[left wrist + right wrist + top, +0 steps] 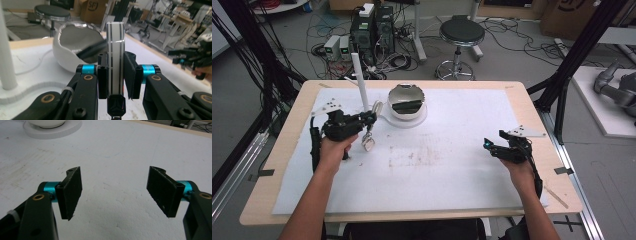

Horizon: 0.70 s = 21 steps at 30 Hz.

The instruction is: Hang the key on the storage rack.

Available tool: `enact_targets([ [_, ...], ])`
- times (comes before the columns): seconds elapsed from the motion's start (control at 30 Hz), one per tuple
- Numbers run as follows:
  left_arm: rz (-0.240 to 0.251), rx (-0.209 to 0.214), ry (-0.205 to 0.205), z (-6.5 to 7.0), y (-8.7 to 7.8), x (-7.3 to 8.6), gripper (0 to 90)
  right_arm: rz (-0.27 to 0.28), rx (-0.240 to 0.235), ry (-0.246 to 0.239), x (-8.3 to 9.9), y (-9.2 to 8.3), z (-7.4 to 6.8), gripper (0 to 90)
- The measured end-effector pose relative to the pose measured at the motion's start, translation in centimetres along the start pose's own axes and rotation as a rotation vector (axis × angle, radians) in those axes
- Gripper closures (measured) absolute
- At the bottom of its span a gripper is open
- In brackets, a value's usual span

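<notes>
Left tool (115,75) clamped on a watch (115,62) – held above the desk (452,165), just short of the white holder (408,102). Carry step. Next: line the band up with the holder's opening. Right tool (115,192) apart, idle over the desk.

Left claw by the bowl, right claw apart

The left claw (371,120) grips a strap (370,134) just before the post (360,82); the bowl (408,101) sits right of it; the right claw (490,145) lies far right on the desk (282,145).
</notes>
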<state>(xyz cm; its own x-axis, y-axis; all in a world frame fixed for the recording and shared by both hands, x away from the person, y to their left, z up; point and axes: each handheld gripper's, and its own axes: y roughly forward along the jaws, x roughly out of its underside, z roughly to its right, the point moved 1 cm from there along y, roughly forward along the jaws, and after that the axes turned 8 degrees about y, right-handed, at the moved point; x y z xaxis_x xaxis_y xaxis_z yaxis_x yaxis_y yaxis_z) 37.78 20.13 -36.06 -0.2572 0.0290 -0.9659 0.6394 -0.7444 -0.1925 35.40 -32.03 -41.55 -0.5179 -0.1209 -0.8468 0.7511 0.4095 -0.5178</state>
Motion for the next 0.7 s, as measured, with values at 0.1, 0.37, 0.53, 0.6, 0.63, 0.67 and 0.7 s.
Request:
enact_targets([
  [0.1, 0.037, 0.007, -0.028, -1.1, -0.8, -1.1, 74.8, 0.004, 0.0, 0.001, -0.1, 0.0, 0.0, 28.9],
  [0.37, 0.121, 0.053, -0.141, -4.6, -2.2, -3.0, 74.8, 0.012, 0.006, -0.001, -0.3, -0.1, 0.0, 28.9],
  [0.53, 0.14, 0.073, -0.196, -6.4, -2.2, -3.5, 74.8, 0.013, 0.003, -0.011, -0.3, -0.1, -0.3, 29.0],
  [0.6, 0.147, 0.086, -0.21, -6.9, -2.1, -3.7, 74.8, 0.011, 0.005, -0.013, -0.3, 0.0, -0.4, 29.0],
  [0.63, 0.146, 0.092, -0.213, -7.2, -2.0, -3.8, 74.8, 0.01, 0.005, -0.014, -0.3, 0.0, -0.4, 29.0],
  [0.67, 0.144, 0.091, -0.22, -7.4, -1.9, -3.9, 74.8, 0.008, 0.006, -0.017, -0.4, 0.0, -0.4, 28.9],
  [0.7, 0.15, 0.097, -0.23, -7.7, -1.7, -4.0, 74.8, 0.013, 0.008, -0.018, -0.4, 0.0, -0.4, 29.0],
])
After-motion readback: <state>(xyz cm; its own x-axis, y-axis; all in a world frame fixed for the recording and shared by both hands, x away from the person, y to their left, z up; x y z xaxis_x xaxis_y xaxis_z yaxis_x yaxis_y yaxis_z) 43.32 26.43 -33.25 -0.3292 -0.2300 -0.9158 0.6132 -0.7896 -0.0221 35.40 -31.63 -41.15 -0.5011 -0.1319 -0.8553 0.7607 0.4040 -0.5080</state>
